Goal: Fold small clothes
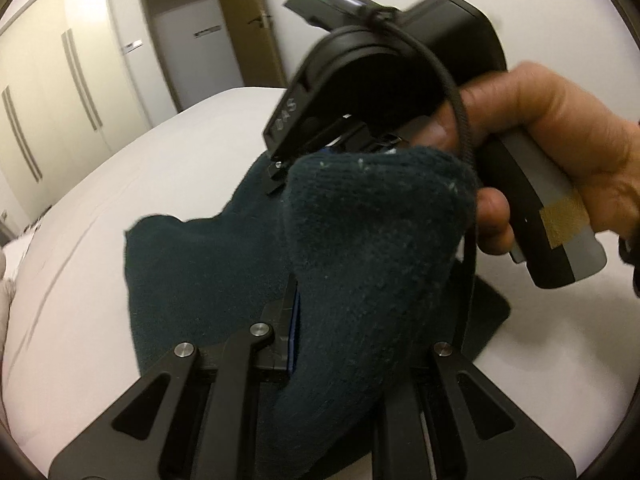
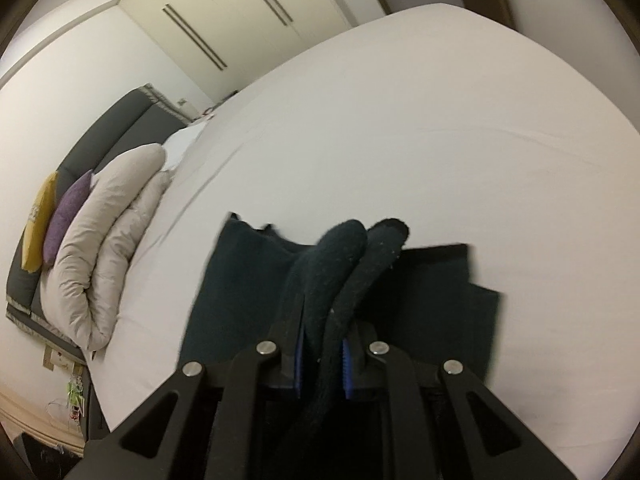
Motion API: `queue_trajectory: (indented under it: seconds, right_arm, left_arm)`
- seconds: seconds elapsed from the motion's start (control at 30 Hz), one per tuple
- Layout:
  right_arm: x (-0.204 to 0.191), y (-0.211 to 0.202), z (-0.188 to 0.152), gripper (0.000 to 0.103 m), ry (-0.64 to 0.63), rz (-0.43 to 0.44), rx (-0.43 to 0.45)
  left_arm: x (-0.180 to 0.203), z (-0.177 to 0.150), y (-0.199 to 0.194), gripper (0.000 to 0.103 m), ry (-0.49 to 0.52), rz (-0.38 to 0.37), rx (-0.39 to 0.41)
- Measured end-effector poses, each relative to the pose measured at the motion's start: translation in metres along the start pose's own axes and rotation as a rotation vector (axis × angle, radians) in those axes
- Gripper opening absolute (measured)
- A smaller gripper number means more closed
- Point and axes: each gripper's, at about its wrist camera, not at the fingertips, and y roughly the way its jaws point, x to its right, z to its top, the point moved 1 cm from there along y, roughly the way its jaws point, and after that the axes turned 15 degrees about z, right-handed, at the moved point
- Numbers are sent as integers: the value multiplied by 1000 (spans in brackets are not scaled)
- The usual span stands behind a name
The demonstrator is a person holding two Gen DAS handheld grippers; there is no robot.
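A dark teal knitted garment [image 1: 360, 240] hangs lifted above the white bed [image 1: 160, 152]. My left gripper [image 1: 340, 320] is shut on a fold of it; the cloth drapes over the jaws and hides the right finger. My right gripper [image 1: 320, 156], held in a hand, pinches the same cloth at its far top edge. In the right wrist view my right gripper [image 2: 322, 356] is shut on two bunched folds of the garment [image 2: 340, 264], between blue pads. The rest of the cloth [image 2: 240, 276] lies flat on the bed [image 2: 440, 140] below.
A grey folded duvet [image 2: 112, 232] with purple and yellow cushions [image 2: 64, 216] lies at the headboard on the left. Cream wardrobe doors [image 1: 52, 92] and a doorway [image 1: 192, 40] stand beyond the bed. A black flat piece [image 2: 484, 304] lies right of the garment.
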Motion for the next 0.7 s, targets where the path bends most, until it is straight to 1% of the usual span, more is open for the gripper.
queue_trajectory:
  seconds: [0.07, 0.27, 0.37, 0.43, 0.47, 0.5, 0.57, 0.6, 0.63, 0.67, 0.7]
  right_arm:
    - [10, -6, -5, 15, 3, -8, 7]
    - [34, -22, -17, 15, 31, -7, 38]
    - [38, -34, -19, 15, 33, -7, 78]
    - [35, -41, -20, 15, 28, 0, 106]
    - [36, -40, -22, 15, 29, 2, 110]
    - [41, -36, -24, 15, 40, -10, 96]
    - [56, -18, -32, 17, 72, -76, 23]
    - [61, -16, -35, 20, 69, -88, 18]
    - [63, -20, -38, 20, 70, -72, 40]
    - [66, -25, -40, 27, 91, -57, 63]
    - [69, -30, -41, 44, 107, -63, 76]
  left_arm:
    - [9, 1, 8, 11, 28, 3, -4]
    - [26, -3, 14, 11, 65, -9, -14]
    - [27, -1, 19, 11, 69, -11, -8]
    - [29, -6, 19, 11, 83, -5, 3]
    - [31, -9, 21, 11, 87, -1, 3]
    - [31, -14, 28, 11, 80, 1, -19]
    - [27, -24, 40, 22, 61, -16, -64]
    - [24, -28, 40, 23, 57, -32, -72]
    - [22, -31, 37, 29, 58, -42, -72]
    - [16, -33, 27, 53, 57, -89, -82]
    - [13, -31, 22, 68, 50, -129, -89]
